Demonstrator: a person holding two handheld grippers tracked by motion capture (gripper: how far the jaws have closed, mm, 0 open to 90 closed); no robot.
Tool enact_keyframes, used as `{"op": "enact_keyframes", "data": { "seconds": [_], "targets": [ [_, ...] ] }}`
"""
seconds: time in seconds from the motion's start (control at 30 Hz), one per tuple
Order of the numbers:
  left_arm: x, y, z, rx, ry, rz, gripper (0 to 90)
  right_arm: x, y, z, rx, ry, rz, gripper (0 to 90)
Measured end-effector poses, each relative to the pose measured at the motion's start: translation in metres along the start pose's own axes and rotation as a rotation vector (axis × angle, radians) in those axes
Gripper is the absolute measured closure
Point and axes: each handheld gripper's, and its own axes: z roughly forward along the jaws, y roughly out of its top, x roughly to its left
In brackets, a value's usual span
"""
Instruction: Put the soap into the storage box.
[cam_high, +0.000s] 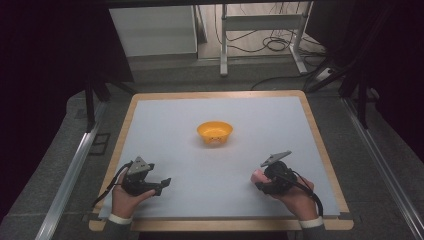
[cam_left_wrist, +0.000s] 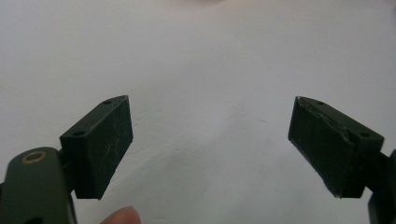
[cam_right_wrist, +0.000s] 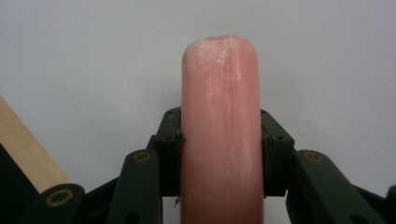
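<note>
White table (cam_high: 220, 165) behind, jaws pinch a pink sausage (cam_right_wrist: 220, 130) (rounded, scuffed tip)

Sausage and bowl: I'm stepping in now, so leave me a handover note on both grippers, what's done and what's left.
Right gripper: shut on the pink sausage, which sticks out past the fingers; it sits near the table's front right.
Left gripper: open, holding nothing, at the front left.
Orange bowl: mid-table, looks empty.
Done: sausage gripped.
Left: probably carry it to the bowl and release it there.
</note>
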Motion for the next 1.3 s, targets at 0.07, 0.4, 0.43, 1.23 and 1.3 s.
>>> {"op": "enact_keyframes", "data": {
  "seconds": [0.07, 0.4, 0.43, 1.23, 1.3],
  "targets": [
    [0.000, 0.000, 0.000, 0.001, -0.001, -0.001, 14.3, -0.004, -0.002, -0.004, -0.020, 0.001, 0.007, 59.5],
    [-0.002, -0.001, 0.005, 0.016, -0.002, 0.005, 14.3, -0.015, -0.007, -0.015, -0.057, 0.003, 0.032, 59.6],
    [-0.002, -0.001, 0.005, 0.017, -0.004, 0.004, 14.3, -0.016, -0.007, -0.015, -0.059, 0.001, 0.034, 59.6],
    [-0.004, -0.001, -0.001, 0.010, -0.005, 0.004, 14.3, -0.038, 0.027, -0.025, -0.126, 0.009, 0.016, 59.5],
    [-0.004, 0.000, -0.001, 0.008, -0.004, 0.004, 14.3, -0.038, 0.033, -0.025, -0.119, 0.018, 0.006, 59.6]
  ]
}}
